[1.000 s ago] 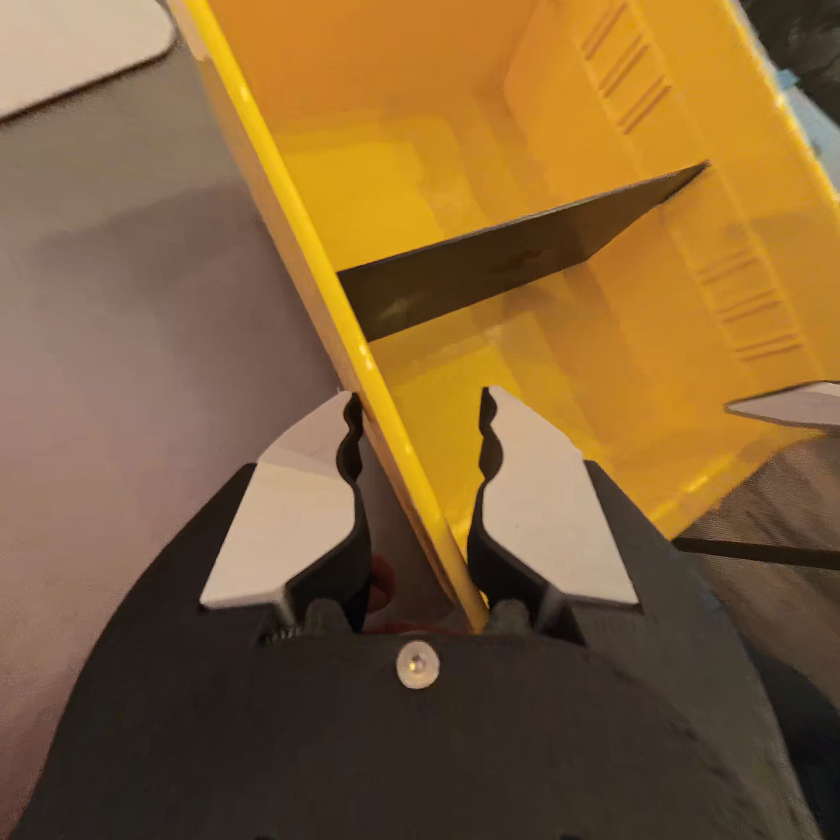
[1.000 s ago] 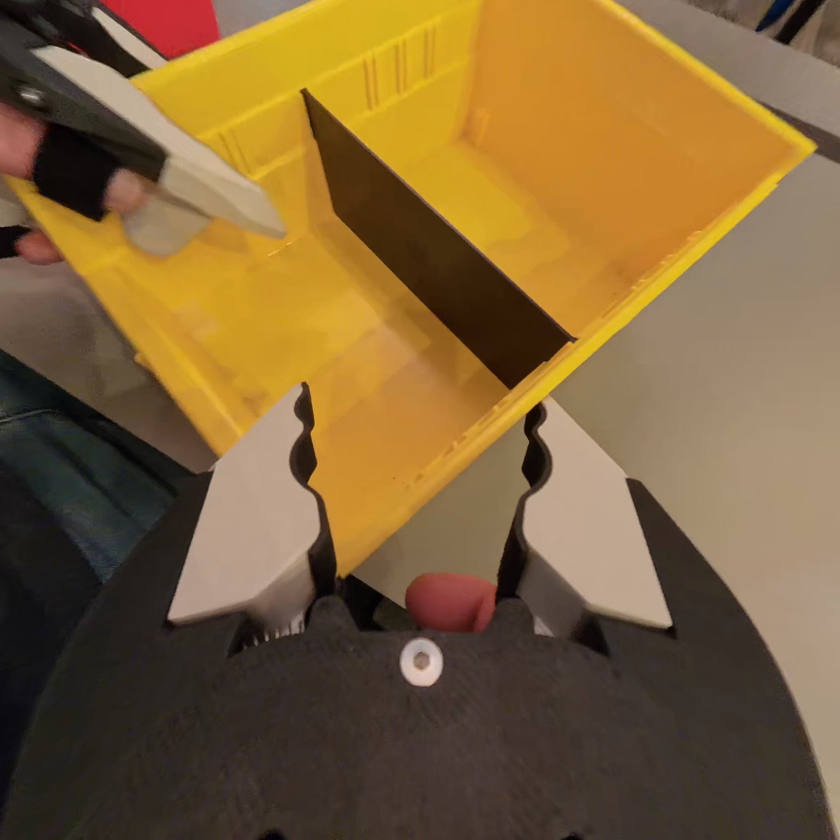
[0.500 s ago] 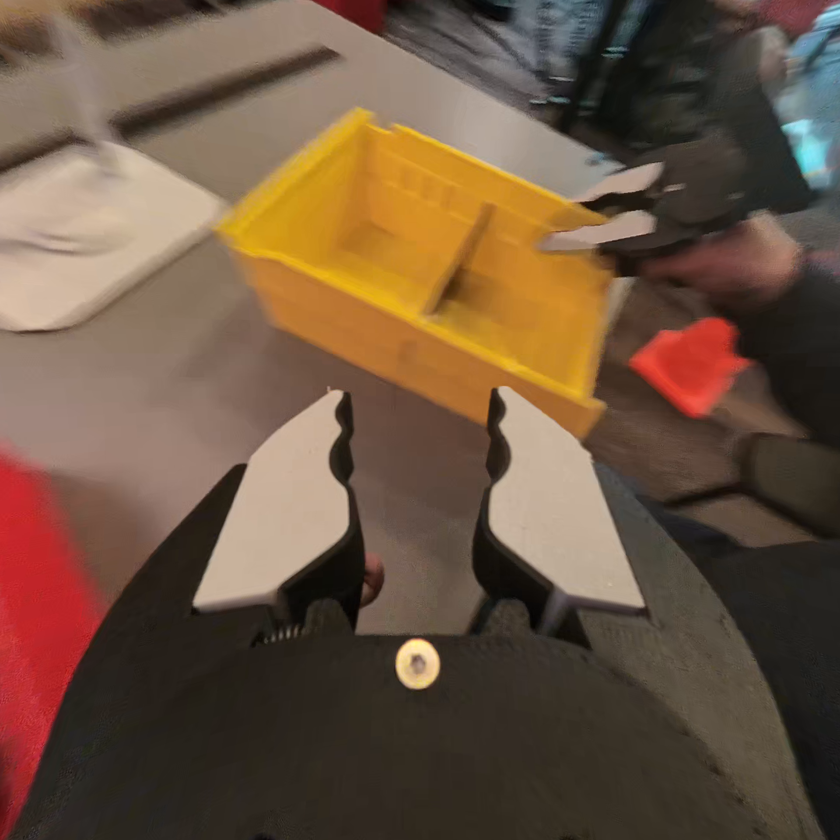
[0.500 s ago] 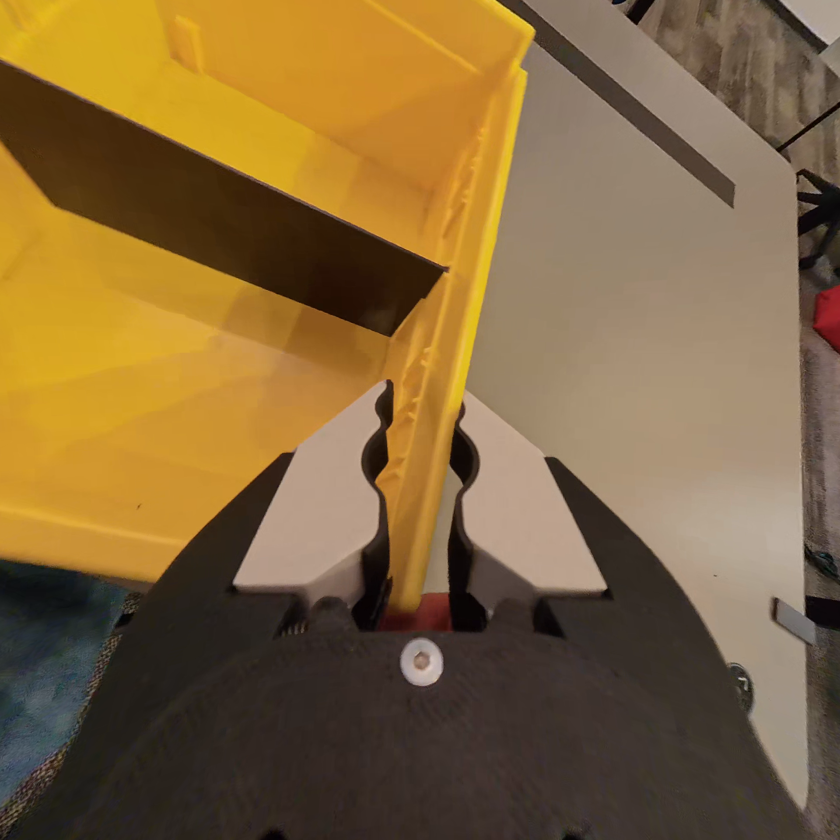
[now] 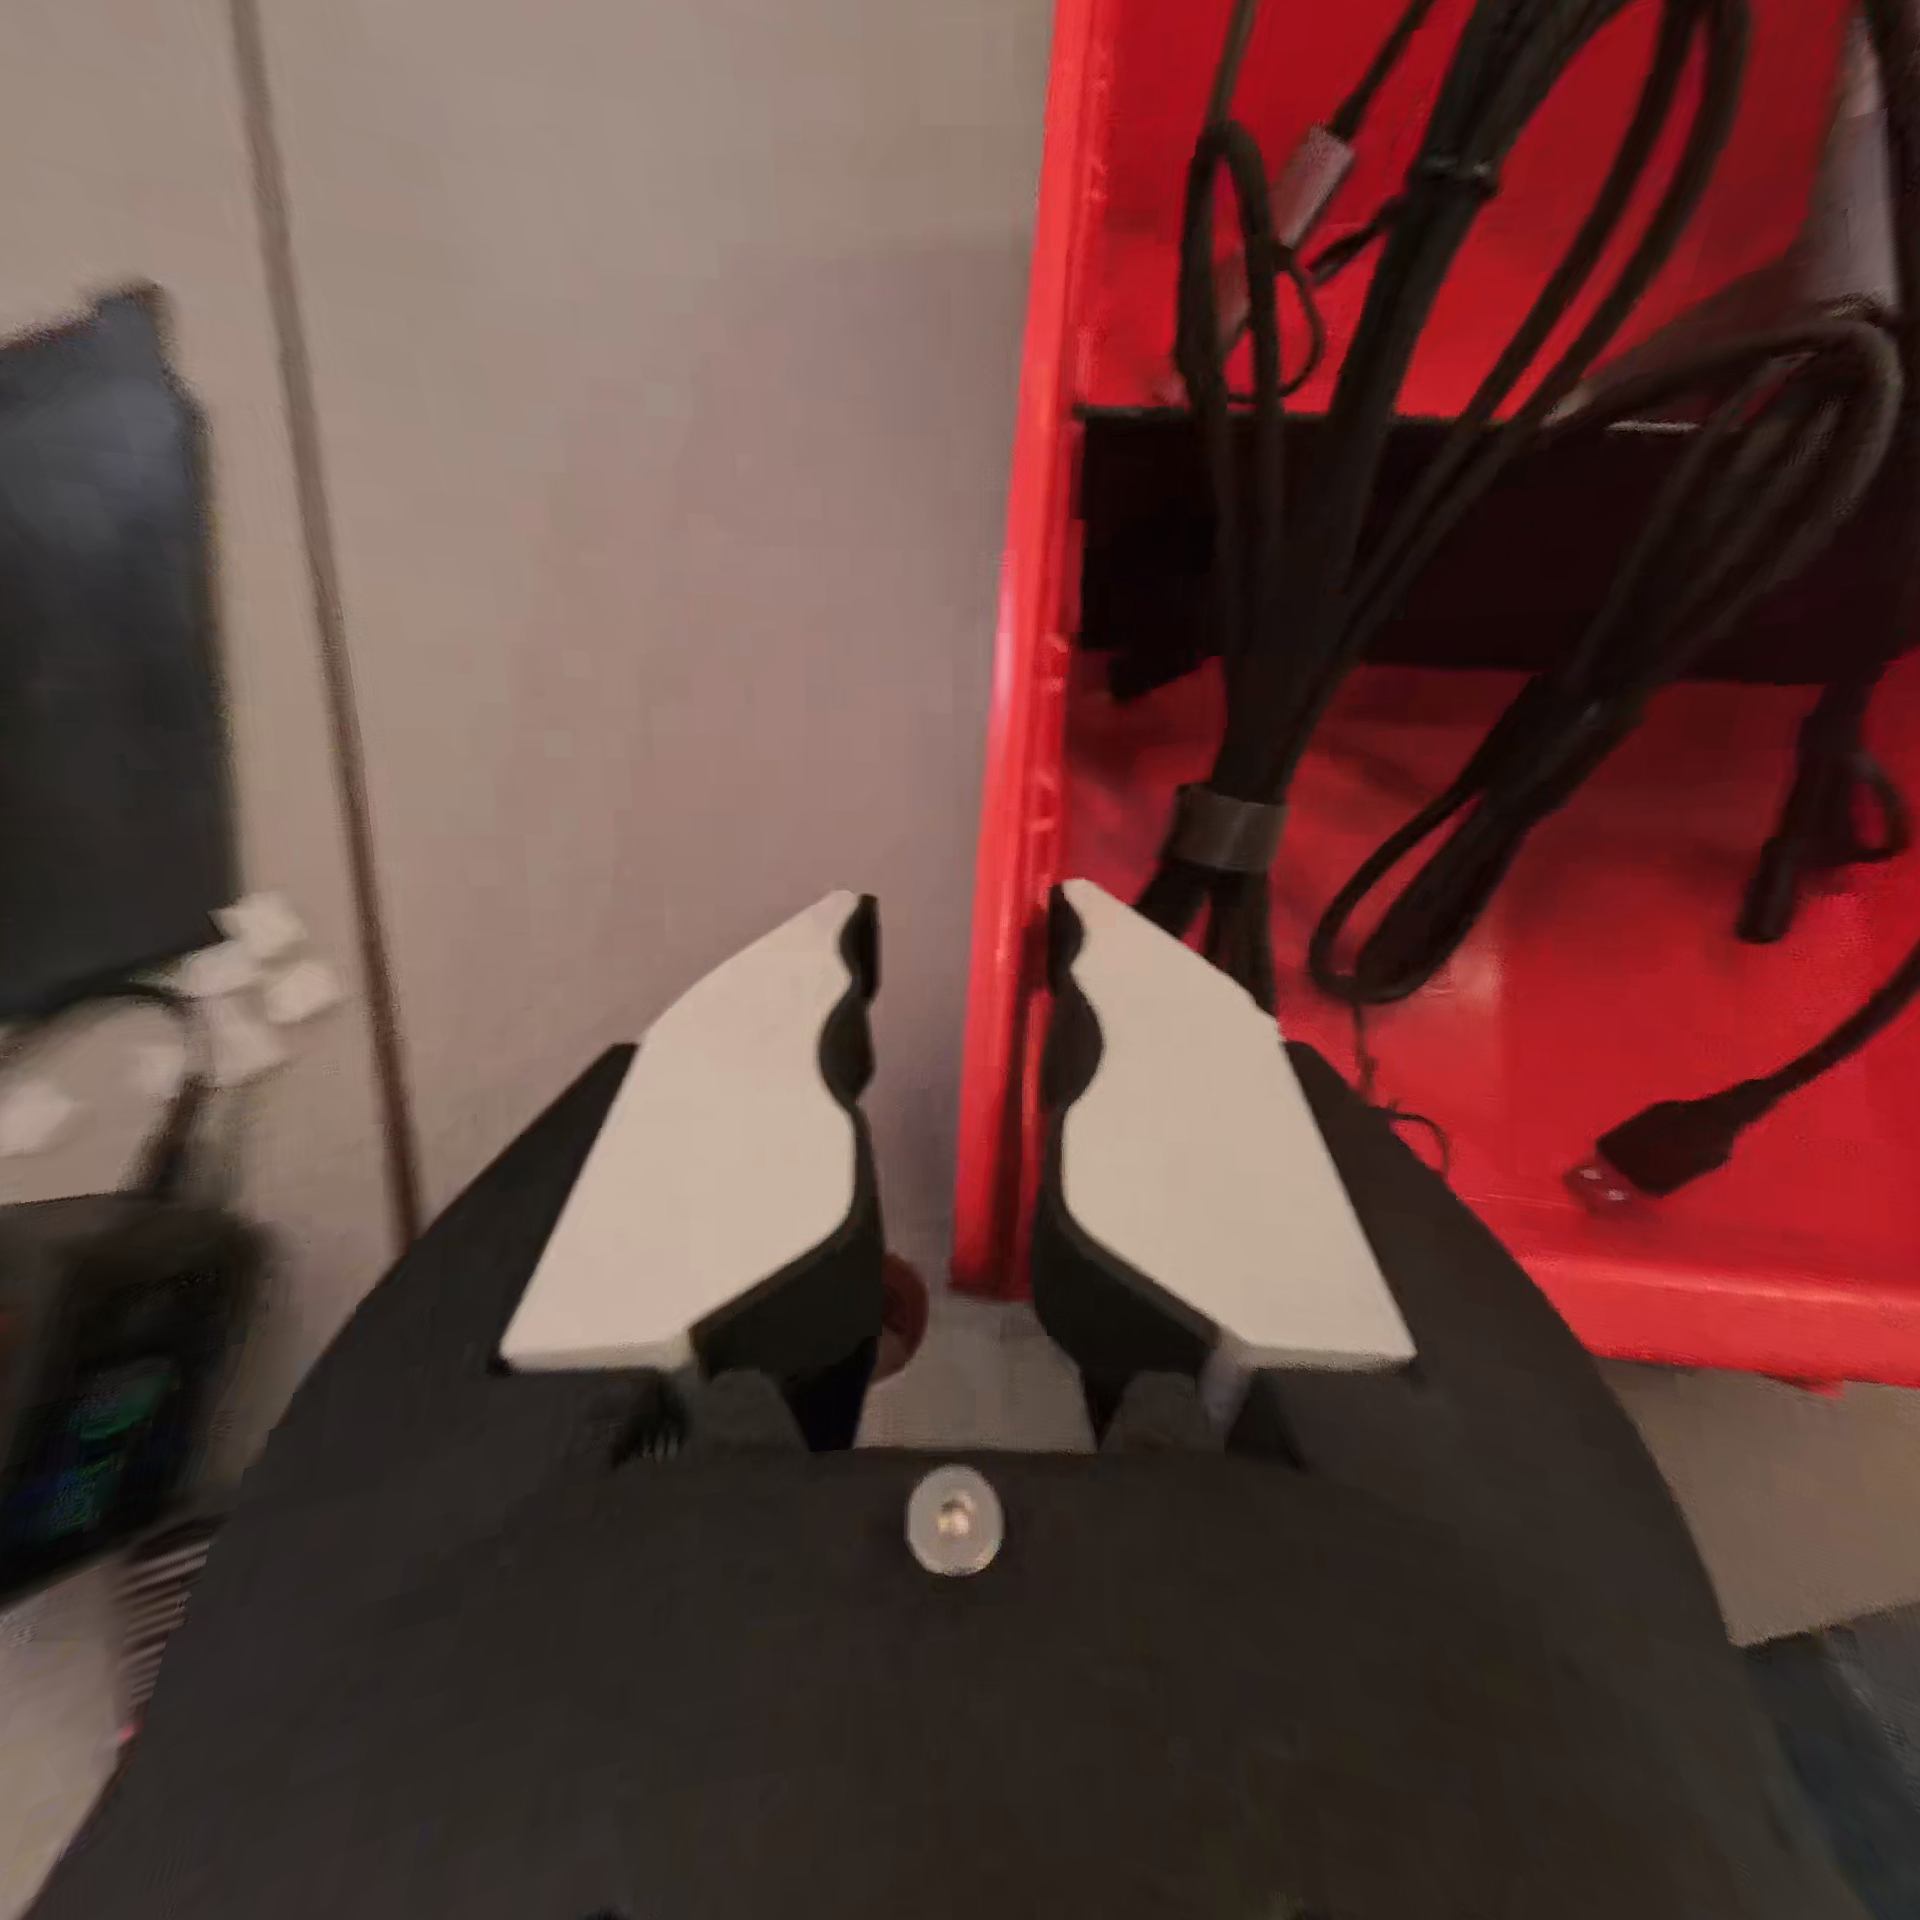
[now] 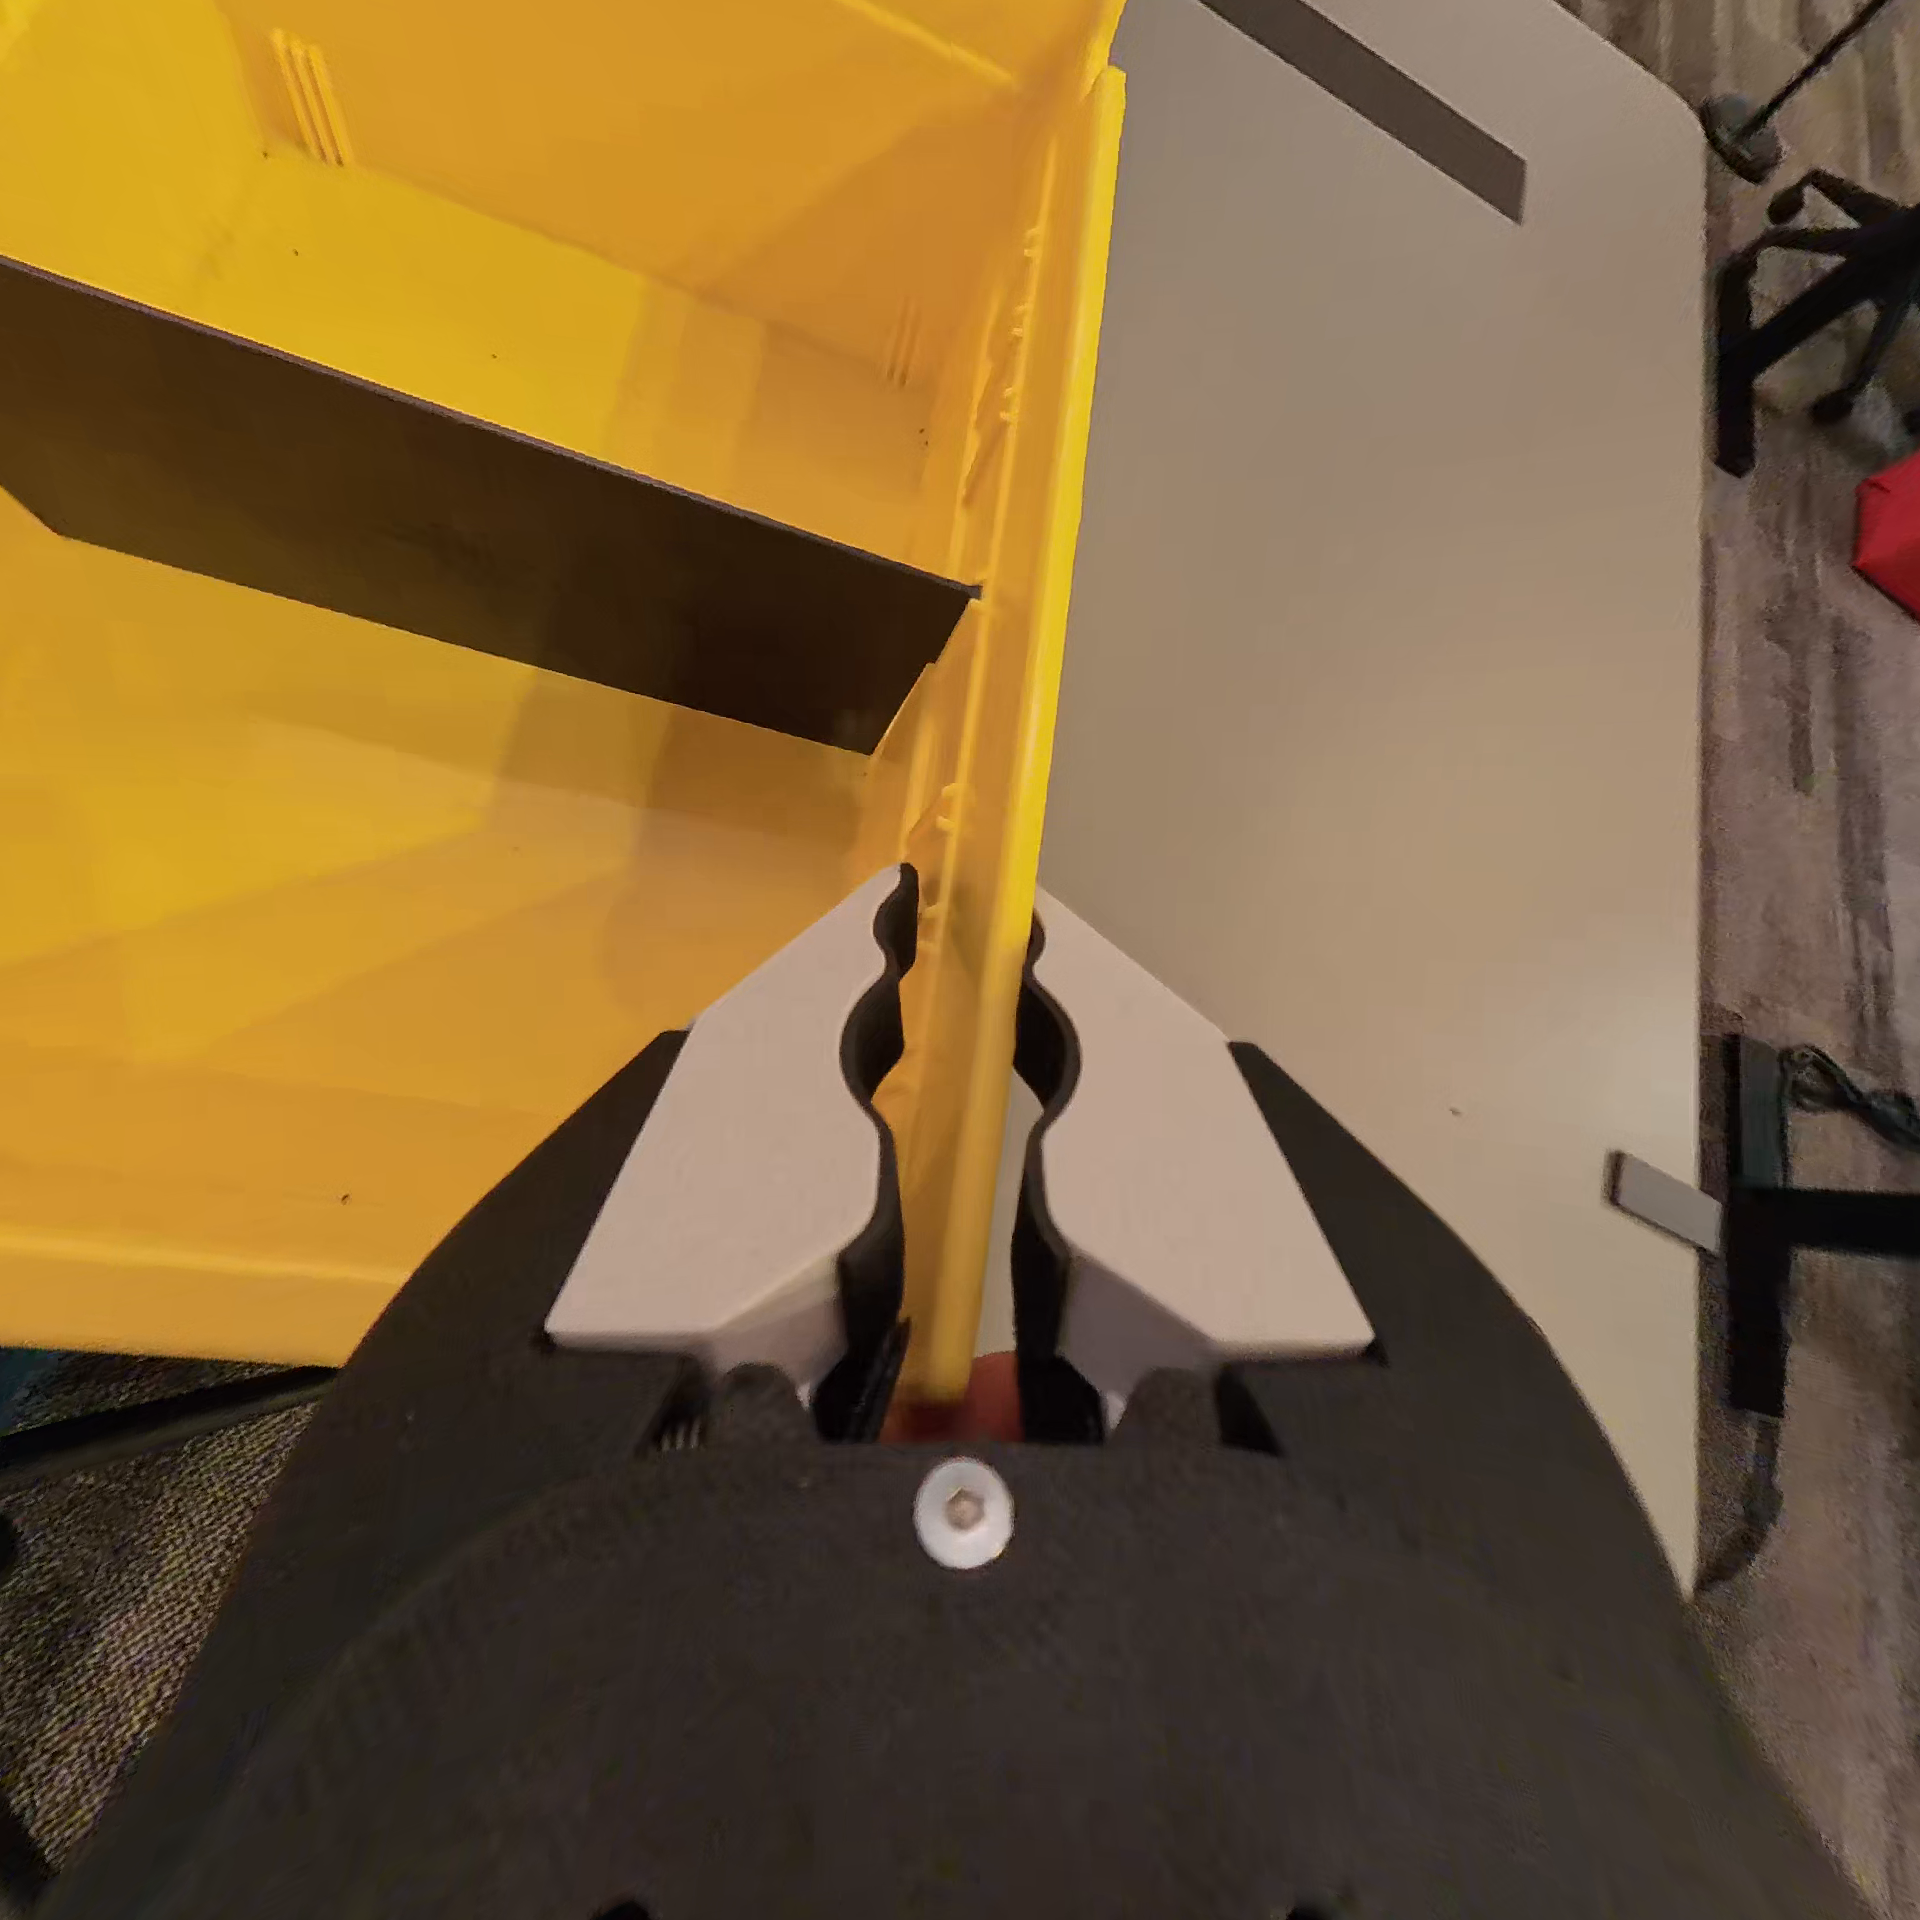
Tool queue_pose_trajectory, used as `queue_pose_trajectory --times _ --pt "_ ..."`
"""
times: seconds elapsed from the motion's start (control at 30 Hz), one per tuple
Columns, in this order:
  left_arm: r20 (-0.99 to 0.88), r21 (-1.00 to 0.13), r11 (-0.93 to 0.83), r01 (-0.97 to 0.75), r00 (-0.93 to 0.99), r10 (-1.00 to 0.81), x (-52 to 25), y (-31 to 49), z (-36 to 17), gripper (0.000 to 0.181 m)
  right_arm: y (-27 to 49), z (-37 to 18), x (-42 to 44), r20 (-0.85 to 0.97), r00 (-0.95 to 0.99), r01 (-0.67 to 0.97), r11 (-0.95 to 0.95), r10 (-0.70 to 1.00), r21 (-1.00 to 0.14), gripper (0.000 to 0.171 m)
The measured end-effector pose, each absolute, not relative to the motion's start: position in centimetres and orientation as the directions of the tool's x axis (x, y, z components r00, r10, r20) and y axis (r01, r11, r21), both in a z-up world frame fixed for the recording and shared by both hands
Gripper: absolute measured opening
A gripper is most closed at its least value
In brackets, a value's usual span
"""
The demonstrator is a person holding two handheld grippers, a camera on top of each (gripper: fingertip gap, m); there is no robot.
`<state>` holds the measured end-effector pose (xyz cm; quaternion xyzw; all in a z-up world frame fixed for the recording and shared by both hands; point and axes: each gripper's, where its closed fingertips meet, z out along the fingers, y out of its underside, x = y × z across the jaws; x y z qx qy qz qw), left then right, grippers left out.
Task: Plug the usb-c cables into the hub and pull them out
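My left gripper (image 5: pixel 961 914) is open with a narrow gap, and its jaws stand either side of the left wall of a red bin (image 5: pixel 1662 883). The red bin holds several black cables (image 5: pixel 1247 675), one ending in a loose plug (image 5: pixel 1662 1143), and a black divider (image 5: pixel 1455 540). My right gripper (image 6: pixel 971 904) is shut on the right wall of an empty yellow bin (image 6: pixel 416 883) that has a black divider (image 6: pixel 468 551). I see no hub in either view.
The grey table (image 5: pixel 623 520) lies left of the red bin, with blurred dark devices (image 5: pixel 94 644) at its left edge. In the right wrist view the table (image 6: pixel 1351 727) ends at the right, with carpet, a chair base (image 6: pixel 1818 291) and a red object (image 6: pixel 1891 561) beyond. The grippers' ends are close to 80 cm from one another.
My left gripper came off the yellow bin, swung over to the red bin, and its jaws narrowed. My right gripper closed on the yellow bin's wall and still holds it.
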<state>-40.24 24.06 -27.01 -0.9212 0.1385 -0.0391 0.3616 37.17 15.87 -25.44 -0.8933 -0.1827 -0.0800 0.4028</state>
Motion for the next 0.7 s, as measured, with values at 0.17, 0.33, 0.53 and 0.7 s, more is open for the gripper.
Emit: queue_pose_trajectory --times 0.17,0.33,0.53,0.7 --pt "0.036 -0.675 -0.71 -0.198 0.954 -0.299 -39.1 22.4 -27.4 0.004 15.0 -25.4 41.5 0.299 0.94 0.333 -0.64 0.165 -0.692 0.012" --pt "-0.013 -0.671 -0.719 -0.179 0.973 -0.23 -41.2 19.1 -27.5 0.005 14.6 -25.4 45.5 0.305 0.946 0.298 -0.656 0.108 -0.693 0.013" --pt "0.012 -0.669 -0.737 -0.099 0.99 -0.144 -43.9 15.2 -27.5 0.005 15.1 -25.4 49.4 0.296 0.954 0.256 -0.67 0.057 -0.697 0.012" --pt "0.046 -0.677 -0.735 -0.017 0.997 -0.065 -44.8 14.0 -27.5 0.004 15.7 -25.4 51.3 0.308 0.95 0.255 -0.674 0.043 -0.693 0.014"
